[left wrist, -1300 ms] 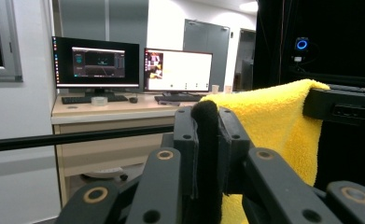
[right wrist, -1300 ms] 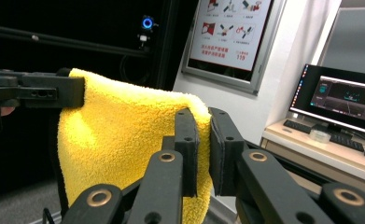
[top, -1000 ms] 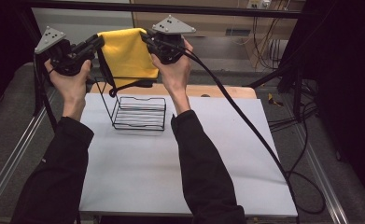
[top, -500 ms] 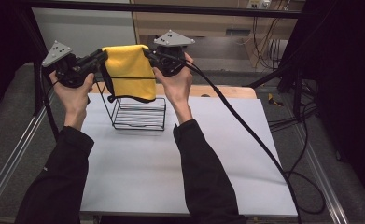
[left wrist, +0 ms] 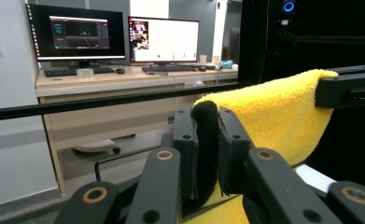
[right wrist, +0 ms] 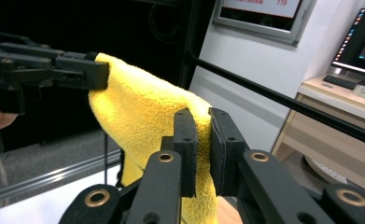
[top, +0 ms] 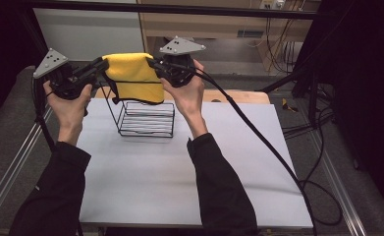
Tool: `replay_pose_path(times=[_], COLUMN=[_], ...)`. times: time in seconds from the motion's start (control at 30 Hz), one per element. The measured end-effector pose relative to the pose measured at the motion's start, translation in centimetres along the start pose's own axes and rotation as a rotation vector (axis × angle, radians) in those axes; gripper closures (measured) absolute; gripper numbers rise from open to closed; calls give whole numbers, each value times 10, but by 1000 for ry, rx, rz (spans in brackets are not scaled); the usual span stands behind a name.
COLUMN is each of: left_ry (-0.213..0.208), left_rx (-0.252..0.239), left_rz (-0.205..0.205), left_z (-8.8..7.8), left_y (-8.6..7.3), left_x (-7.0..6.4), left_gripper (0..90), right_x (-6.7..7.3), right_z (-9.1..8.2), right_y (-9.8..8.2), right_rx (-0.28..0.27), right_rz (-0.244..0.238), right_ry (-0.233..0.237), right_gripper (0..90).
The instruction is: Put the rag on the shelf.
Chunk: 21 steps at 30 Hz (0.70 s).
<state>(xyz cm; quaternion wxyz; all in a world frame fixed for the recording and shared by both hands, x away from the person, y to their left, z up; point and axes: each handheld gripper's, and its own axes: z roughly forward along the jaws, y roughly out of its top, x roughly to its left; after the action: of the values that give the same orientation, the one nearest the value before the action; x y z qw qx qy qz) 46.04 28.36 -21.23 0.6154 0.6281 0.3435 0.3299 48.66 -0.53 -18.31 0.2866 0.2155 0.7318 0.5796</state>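
Left hand-held gripper (top: pixel 100 66) clamped on one end of yellow cloth (top: pixel 133 78). Right hand-held gripper (top: pixel 152 64) clamped on other end. Cloth stretched above wire basket (top: pixel 145 119) on tabletop (top: pixel 179 182).

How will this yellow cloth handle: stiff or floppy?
Likely floppy: the yellow cloth sags between the left gripper and right gripper. Probably light. Its fuzzy pile suggests it won't slip.

A black wire basket (top: pixel 146 118) stands on the white table (top: pixel 179 182).
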Motion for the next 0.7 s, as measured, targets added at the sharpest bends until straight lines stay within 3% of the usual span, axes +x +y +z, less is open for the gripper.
replay_pose_path(times=[0.23, 0.4, 0.7], left_ry=[-19, -15, -35], left_rx=[49, 98, 153], left_rz=[-2, 25, 44], left_z=[-8, -11, -21], left_y=[-4, -7, -12], left_x=[-2, -7, -7], left_gripper=[786, 781, 772], right_x=[8, 13, 22], right_z=[-7, -10, -13], right_y=[-2, -4, -11], right_rx=[41, 87, 111], right_rz=[-6, -15, -27], right_ry=[34, 37, 76], right_gripper=[821, 821, 820])
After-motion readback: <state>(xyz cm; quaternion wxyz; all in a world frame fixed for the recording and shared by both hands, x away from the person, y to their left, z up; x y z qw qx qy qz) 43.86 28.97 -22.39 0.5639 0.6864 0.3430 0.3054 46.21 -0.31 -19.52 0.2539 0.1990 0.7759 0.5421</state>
